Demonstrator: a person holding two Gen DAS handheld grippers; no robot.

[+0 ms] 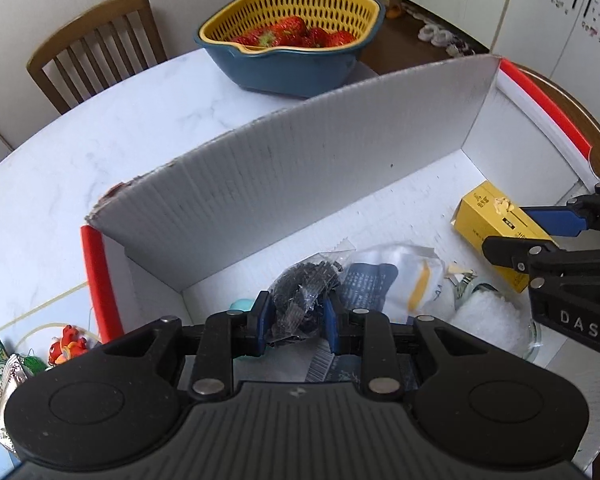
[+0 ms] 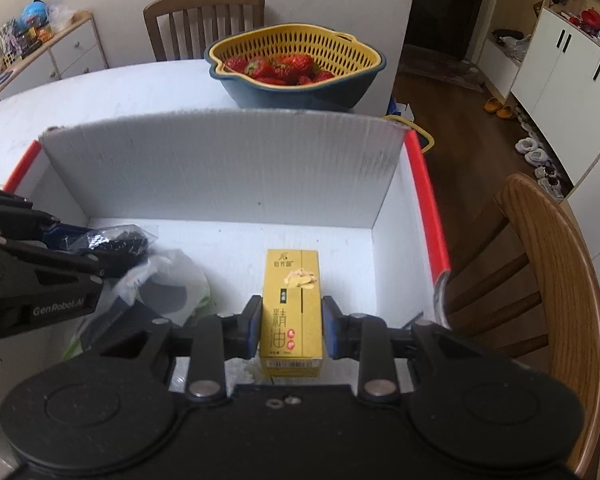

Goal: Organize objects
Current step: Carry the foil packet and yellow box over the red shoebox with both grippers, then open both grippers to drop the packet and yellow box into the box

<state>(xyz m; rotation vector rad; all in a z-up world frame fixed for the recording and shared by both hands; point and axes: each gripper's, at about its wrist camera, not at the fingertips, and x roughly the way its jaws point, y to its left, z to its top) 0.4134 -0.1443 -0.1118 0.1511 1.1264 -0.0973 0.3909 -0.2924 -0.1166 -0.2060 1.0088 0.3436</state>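
A white corrugated box (image 1: 300,168) with red edges stands on the table; it also shows in the right wrist view (image 2: 228,176). My left gripper (image 1: 298,320) is shut on a clear packet of black pieces (image 1: 304,288) inside the box, also seen in the right wrist view (image 2: 116,242). My right gripper (image 2: 290,326) is shut on a yellow carton (image 2: 292,308) above the box floor; the carton (image 1: 496,224) and the right fingers (image 1: 556,220) show at the right of the left wrist view. Plastic bags (image 1: 404,276) lie on the box floor.
A blue and yellow colander of strawberries (image 1: 296,40) stands behind the box. Wooden chairs stand at the back (image 2: 204,20) and right (image 2: 548,264). Small toys and packets (image 1: 66,346) lie left of the box. A glass dish of white grains (image 1: 496,320) sits in the box.
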